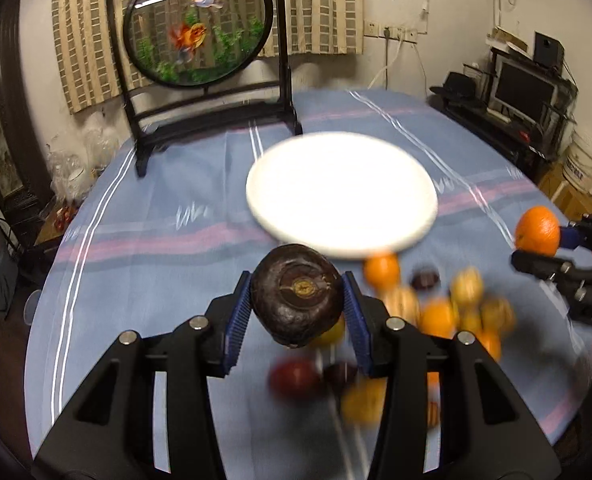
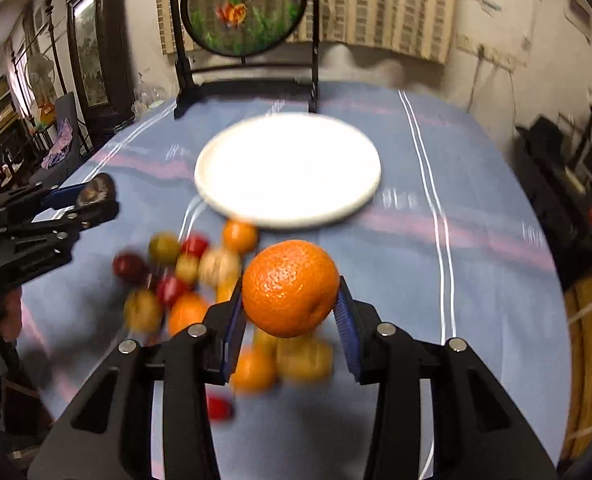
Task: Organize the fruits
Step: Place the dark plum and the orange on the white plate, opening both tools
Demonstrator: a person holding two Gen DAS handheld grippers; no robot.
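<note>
My left gripper point(image 1: 297, 304) is shut on a dark brown round fruit point(image 1: 297, 294), held above the table; from the right wrist view it appears at the left edge point(image 2: 96, 196). My right gripper point(image 2: 290, 300) is shut on an orange point(image 2: 290, 288), which shows at the right edge of the left wrist view point(image 1: 537, 229). Both are lifted over a blurred pile of several small fruits point(image 1: 436, 304) point(image 2: 184, 276), orange, yellow and red. A white plate point(image 1: 342, 192) point(image 2: 288, 170) lies beyond the pile with nothing on it.
The table wears a blue cloth with pink and white stripes point(image 1: 144, 216). A round goldfish screen in a dark frame point(image 1: 198, 26) stands at the table's far edge. Dark furniture with a monitor point(image 1: 524, 92) is at the right, a cabinet at the left.
</note>
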